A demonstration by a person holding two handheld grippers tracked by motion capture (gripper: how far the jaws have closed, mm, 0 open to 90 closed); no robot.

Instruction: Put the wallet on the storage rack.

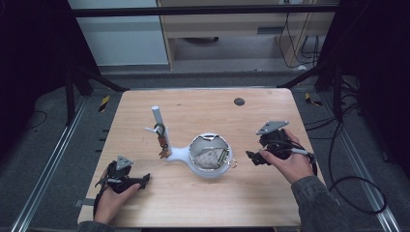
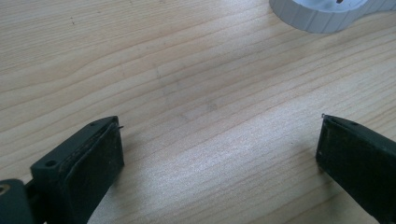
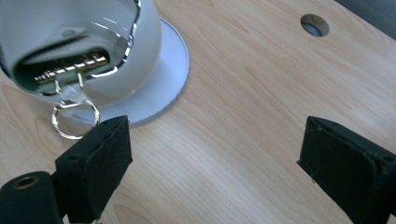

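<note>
Down at the near left corner of the wooden surface (image 1: 145, 101), the left tongs (image 1: 143, 181) rest low with jaws spread wide and only bare wood between them. Ahead and to their right stands a white holder: an upright post (image 1: 157, 118) with a small hook and some brownish keys or charms (image 1: 163, 145) hanging from it, joined by a neck to a round white bowl (image 1: 209, 170). A crumpled pale item lies inside the bowl, and a metal ring (image 3: 74, 120) on a gold clasp hangs over its rim on the side facing the right tongs (image 1: 252, 158). Those tongs are just beside the bowl, jaws spread with nothing between them; in the right gripper view the ring sits just past the tip of one jaw, apart from it. Farther back, well apart from both tongs, is a dark round hole (image 1: 239, 101) in the wood.
</note>
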